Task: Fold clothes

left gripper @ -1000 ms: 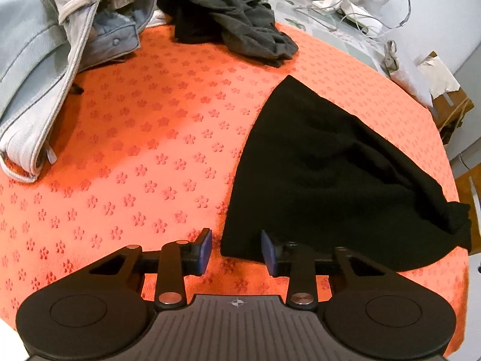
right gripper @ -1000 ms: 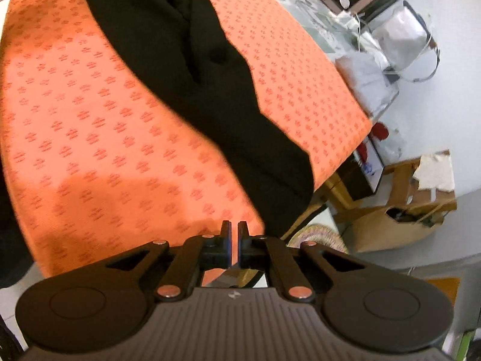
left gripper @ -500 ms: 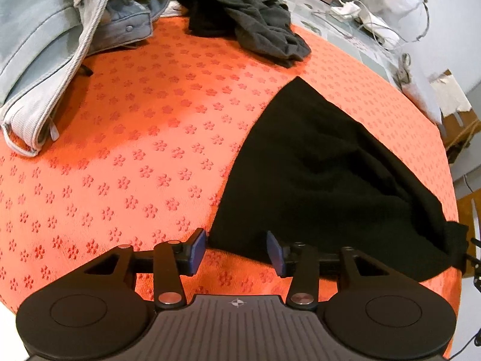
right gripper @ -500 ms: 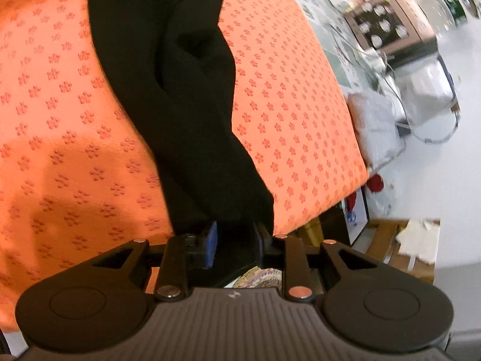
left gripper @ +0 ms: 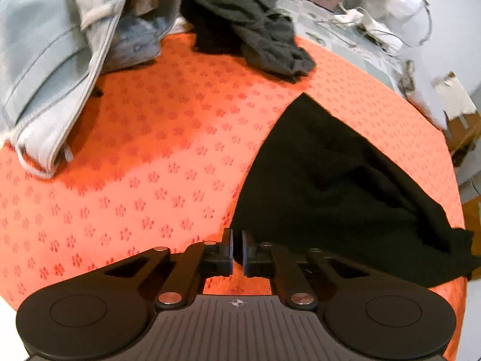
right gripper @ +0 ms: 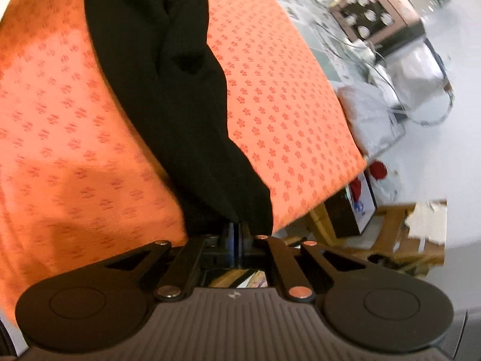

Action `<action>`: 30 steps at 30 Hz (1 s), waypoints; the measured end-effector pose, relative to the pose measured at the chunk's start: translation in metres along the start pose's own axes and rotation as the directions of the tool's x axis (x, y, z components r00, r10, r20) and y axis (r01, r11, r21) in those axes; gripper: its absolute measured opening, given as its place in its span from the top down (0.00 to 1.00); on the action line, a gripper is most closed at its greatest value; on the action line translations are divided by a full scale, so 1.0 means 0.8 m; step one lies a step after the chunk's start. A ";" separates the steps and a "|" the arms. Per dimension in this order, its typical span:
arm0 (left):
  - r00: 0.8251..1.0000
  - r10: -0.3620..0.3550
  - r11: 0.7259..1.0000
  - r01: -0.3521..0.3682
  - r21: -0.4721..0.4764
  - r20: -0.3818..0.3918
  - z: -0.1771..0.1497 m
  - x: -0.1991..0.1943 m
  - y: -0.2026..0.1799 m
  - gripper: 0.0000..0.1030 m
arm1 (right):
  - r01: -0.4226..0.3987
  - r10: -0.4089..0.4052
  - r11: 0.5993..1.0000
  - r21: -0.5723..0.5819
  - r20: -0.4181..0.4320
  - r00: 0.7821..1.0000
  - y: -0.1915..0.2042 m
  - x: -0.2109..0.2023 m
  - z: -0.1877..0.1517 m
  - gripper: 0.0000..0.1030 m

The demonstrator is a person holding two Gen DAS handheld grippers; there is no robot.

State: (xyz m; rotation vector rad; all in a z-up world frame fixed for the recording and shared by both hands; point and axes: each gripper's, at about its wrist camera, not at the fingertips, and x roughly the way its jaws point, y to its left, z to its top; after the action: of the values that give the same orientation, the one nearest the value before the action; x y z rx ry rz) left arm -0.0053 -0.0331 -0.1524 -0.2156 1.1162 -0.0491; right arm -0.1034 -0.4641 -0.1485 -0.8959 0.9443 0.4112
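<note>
Both grippers clench a black garment [left gripper: 336,186] spread across an orange cloth [left gripper: 150,156]: the left gripper [left gripper: 237,251] at lower centre, the right gripper [right gripper: 237,234] at the garment's bottom end.

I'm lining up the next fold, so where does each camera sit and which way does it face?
Left wrist: on the left hand-held gripper, looking across the orange cloth toward the jeans; its fingers pinch the black garment at a corner.
Right wrist: on the right hand-held gripper, looking along the black garment toward the table's far end; its fingers clamp the garment's end.
Shared: black garment, orange cloth, dark grey clothing.
</note>
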 end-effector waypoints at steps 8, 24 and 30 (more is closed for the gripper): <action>0.999 -0.006 0.998 0.008 0.068 -0.034 0.007 -0.021 0.000 0.93 | -0.078 0.088 0.983 0.166 -0.051 0.995 0.070 -0.053 -0.021 0.97; 1.000 -0.021 1.000 0.021 0.013 -0.011 0.021 -0.029 0.004 0.68 | -0.217 0.213 0.913 0.346 0.049 0.976 0.017 -0.053 -0.031 0.80; 0.999 -0.028 0.998 0.027 0.056 0.018 0.059 -0.011 -0.017 0.58 | -0.216 0.206 0.946 0.242 0.065 0.976 -0.028 -0.017 -0.002 0.72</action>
State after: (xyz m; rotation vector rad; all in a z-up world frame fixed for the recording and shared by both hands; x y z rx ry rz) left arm 0.0337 -0.0383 -0.1221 -0.1810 1.0921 -0.1020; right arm -0.0970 -0.4775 -0.1270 -0.5587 1.0343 0.4795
